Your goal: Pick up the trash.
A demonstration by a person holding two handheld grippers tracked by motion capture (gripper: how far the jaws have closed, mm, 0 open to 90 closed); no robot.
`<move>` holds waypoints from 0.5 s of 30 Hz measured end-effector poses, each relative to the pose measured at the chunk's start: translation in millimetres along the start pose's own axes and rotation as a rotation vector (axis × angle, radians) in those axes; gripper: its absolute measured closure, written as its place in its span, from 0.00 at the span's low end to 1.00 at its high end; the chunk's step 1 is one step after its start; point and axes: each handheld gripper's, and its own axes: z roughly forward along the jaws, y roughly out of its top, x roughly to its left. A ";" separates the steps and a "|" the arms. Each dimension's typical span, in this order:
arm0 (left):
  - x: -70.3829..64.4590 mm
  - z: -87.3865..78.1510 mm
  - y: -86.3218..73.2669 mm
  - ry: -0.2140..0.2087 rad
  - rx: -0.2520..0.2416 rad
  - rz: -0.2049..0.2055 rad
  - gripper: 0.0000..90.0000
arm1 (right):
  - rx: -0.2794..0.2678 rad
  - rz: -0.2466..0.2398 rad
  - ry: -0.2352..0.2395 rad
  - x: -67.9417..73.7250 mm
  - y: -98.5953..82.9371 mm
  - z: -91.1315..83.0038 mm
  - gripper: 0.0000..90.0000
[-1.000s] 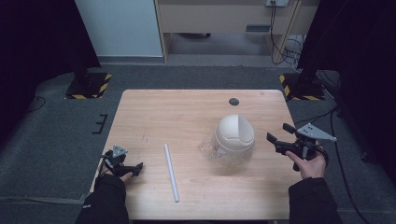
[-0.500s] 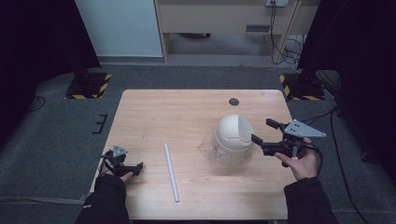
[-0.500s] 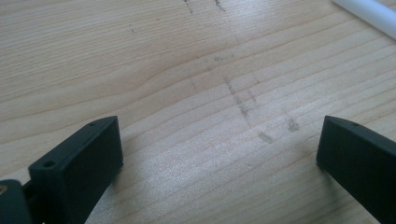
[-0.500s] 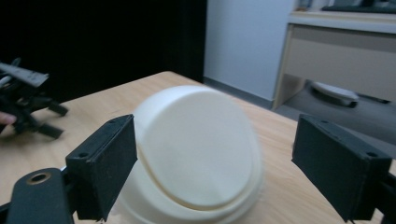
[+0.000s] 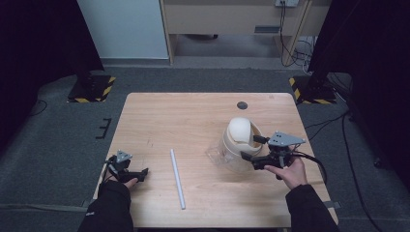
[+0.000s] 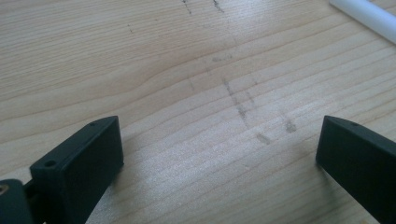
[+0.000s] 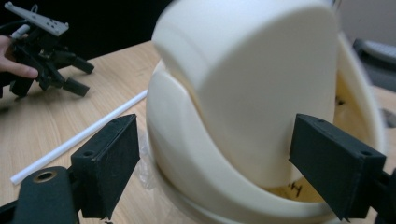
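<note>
— Two grippers: how do they stand?
— The right gripper (image 5: 253, 150) has its jaws wide apart on either side of the cream dome-lidded bin (image 5: 239, 142), at the table's right; I cannot tell if they touch it. The left gripper (image 5: 138, 173) rests at the near left edge of the wooden table (image 5: 183, 116), jaws spread over bare wood.
— Between them?
— A white tube (image 5: 176, 178) lies near the middle, well apart from both. A crumpled clear wrapper (image 5: 214, 153) touches the bin's left base.
</note>
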 end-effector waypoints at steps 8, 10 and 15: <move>-1.6 -2.4 4.0 -0.029 0.005 -0.013 0.08 | 0.013 0.028 0.036 0.2 -2.2 11.7 0.17; -2.3 -4.2 6.4 -0.034 0.021 -0.015 0.14 | 0.020 0.020 0.041 0.8 -2.8 12.6 0.18; -5.1 -8.6 10.5 -0.031 0.001 -0.016 0.19 | -0.019 0.022 0.042 -0.9 1.3 0.9 0.19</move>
